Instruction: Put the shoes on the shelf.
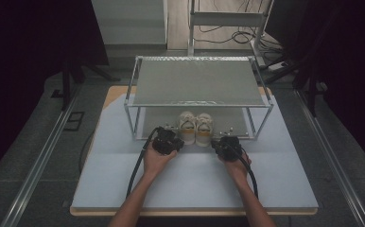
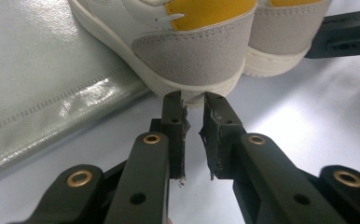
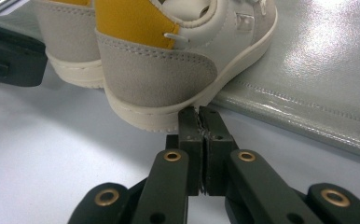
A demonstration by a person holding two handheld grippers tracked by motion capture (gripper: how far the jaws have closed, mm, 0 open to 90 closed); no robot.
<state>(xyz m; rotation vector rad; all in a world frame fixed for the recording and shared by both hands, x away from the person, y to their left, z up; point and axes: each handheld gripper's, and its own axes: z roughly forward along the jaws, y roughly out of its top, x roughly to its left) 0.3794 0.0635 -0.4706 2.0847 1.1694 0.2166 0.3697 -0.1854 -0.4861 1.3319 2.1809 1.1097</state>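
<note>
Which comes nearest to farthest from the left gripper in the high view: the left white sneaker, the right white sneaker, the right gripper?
1. Left white sneaker, just right of the left gripper, its heel close to the jaws.
2. Right white sneaker, next along, beside the first.
3. Right gripper, beyond both shoes, on the far right.

Two small white shoes (image 1: 195,127) with grey heels and yellow heel tabs stand upright side by side, heels facing near, at the table's middle.
</note>
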